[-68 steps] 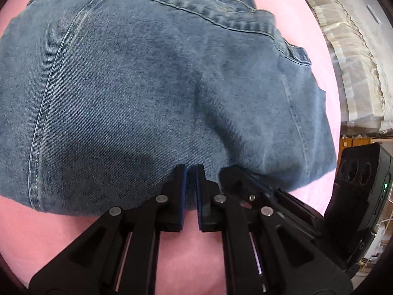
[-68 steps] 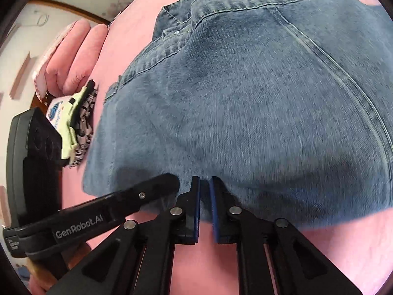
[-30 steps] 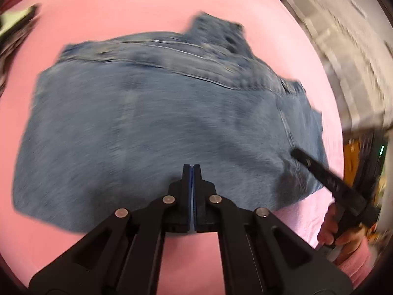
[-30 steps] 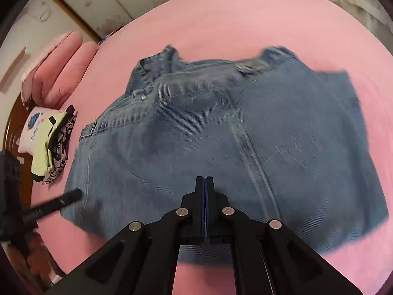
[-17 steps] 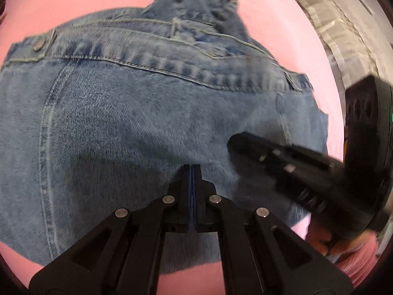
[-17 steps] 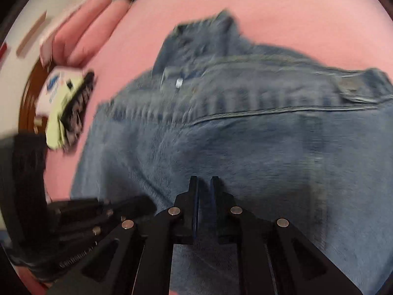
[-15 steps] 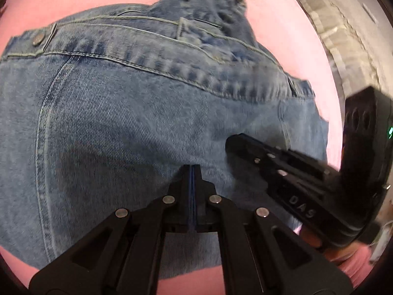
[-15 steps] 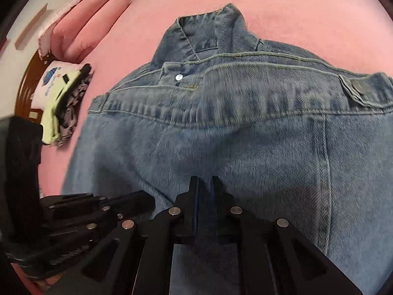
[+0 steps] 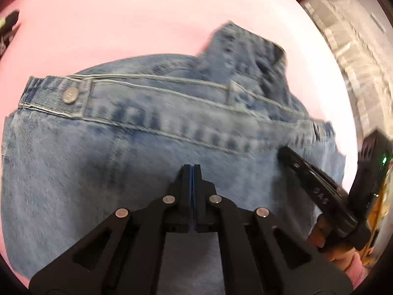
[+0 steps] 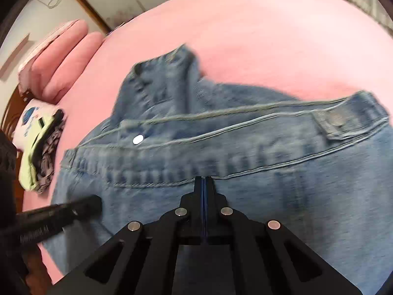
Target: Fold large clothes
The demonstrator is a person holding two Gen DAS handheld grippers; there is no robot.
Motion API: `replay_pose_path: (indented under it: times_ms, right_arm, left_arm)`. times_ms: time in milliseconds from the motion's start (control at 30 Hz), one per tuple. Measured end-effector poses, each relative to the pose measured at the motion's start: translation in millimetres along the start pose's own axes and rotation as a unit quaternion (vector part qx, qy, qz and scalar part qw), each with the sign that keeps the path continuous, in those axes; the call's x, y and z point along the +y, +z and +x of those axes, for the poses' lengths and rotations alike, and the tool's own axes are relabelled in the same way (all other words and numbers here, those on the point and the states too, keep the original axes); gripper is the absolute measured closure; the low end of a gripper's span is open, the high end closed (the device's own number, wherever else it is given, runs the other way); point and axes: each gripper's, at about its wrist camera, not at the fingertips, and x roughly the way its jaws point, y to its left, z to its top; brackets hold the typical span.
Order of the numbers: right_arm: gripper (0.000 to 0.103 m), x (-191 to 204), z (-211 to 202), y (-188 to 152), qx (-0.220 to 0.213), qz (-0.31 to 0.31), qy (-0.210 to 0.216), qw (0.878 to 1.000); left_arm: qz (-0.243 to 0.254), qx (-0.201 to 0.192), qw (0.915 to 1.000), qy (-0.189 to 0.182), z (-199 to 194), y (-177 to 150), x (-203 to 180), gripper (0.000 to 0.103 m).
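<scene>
Your left gripper [image 9: 191, 167] is clenched with nothing between its pads, its closed tips pointing steeply down over the folded denim garment [image 9: 147, 162], which lies directly beneath and ahead of it. Your right gripper [image 10: 203, 179] is likewise pressed together and empty (its jaws parted a little and came back together a moment ago, with nothing between them), its tips just short of the stitched waistband [image 10: 221, 145]. Held like this, both tools look set to press or smooth the fold rather than lift cloth. To the side of each gripper you can see the other one angled in over the same denim, so you are working the bundle from both flanks at once. Just beyond the tips runs the waistband with its metal button [image 9: 70, 96]; past that a collar-like flap sticks up. Farther out is the pink bedsheet [image 10: 270, 36] carrying the garment, and off to your left a small pile of other clothes [image 10: 39, 147] beside pink pillows [image 10: 63, 56].
</scene>
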Motion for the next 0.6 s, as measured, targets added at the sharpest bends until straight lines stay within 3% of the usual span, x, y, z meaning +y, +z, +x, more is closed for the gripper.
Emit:
replay_pose_path:
  times_ms: [67, 167, 200, 300, 333, 367, 433, 467, 533, 600]
  right_arm:
    - [0.103, -13, -6, -1, -0.003, 0.018, -0.004, 1.000]
    - [0.103, -29, -15, 5, -0.014, 0.004, -0.048, 0.999]
    - [0.103, -37, -17, 7, -0.012, 0.002, -0.042, 0.999]
    - [0.103, -56, -29, 12, -0.025, 0.004, -0.102, 0.994]
    - [0.103, -68, -34, 13, -0.027, 0.019, -0.095, 0.995]
    - [0.103, -76, -38, 14, -0.029, 0.032, -0.100, 0.994]
    - [0.103, -97, -49, 13, -0.035, 0.045, -0.154, 0.986]
    - [0.103, -105, -53, 12, -0.036, 0.051, -0.159, 0.985]
    - [0.103, -125, -63, 9, -0.037, 0.099, -0.116, 0.988]
    - [0.103, -127, -68, 10, -0.032, 0.094, -0.108, 0.989]
  left_arm:
    - [-0.008, -0.009, 0.9999, -0.006, -3, 6, 14, 0.103]
    - [-0.002, -0.029, 0.9991, 0.032, -12, 13, 34, 0.103]
    - [-0.005, -0.032, 0.9989, 0.036, -17, 14, 46, 0.103]
    - [-0.035, -0.025, 0.9990, -0.013, -19, 17, 69, 0.103]
    - [-0.038, -0.026, 0.9988, -0.019, -19, 16, 72, 0.103]
    - [-0.033, -0.029, 0.9989, -0.018, -20, 16, 73, 0.102]
    - [-0.018, -0.039, 0.9991, 0.005, -26, 13, 70, 0.102]
    - [-0.012, -0.046, 0.9985, 0.025, -28, 12, 69, 0.102]
    - [-0.004, -0.055, 0.9956, 0.075, -31, 8, 70, 0.102]
    - [-0.019, -0.055, 0.9953, 0.077, -35, 5, 82, 0.102]
